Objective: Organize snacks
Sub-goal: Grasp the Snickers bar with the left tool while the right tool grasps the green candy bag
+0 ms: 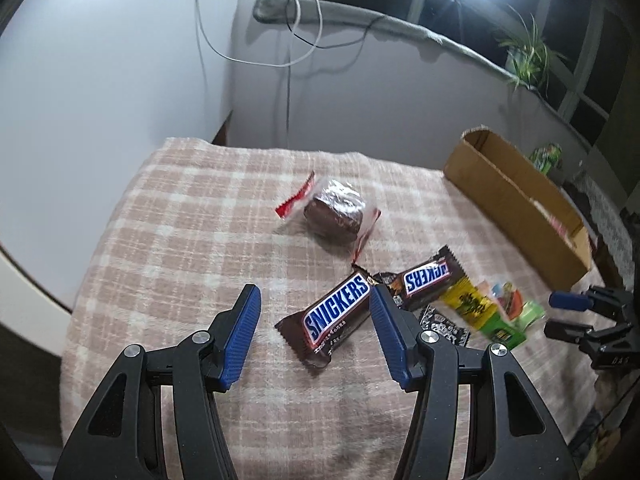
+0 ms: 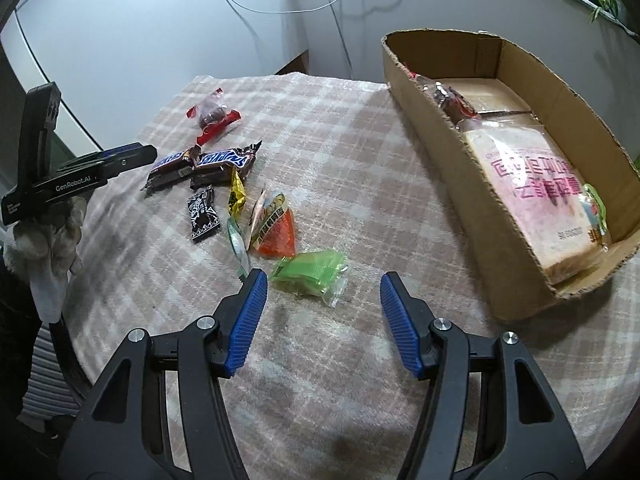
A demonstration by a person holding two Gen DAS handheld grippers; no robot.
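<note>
Left tongs [image 1: 314, 310] released above Snickers [image 1: 334, 318]; right tongs [image 2: 322, 298] released, empty, near green packet [image 2: 310, 276]. Box [image 2: 440, 160] holds bread [image 2: 532, 196].

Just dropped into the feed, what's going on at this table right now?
A person is sorting snacks on a plaid blanket with a gripper in each hand. The left gripper hangs open over a Snickers bar, not gripping it. The right gripper is open too, above a green wrapped snack. A cardboard box already holds a packaged bread loaf. A second Snickers bar, a chocolate cake in clear wrap and small packets lie loose.
</note>
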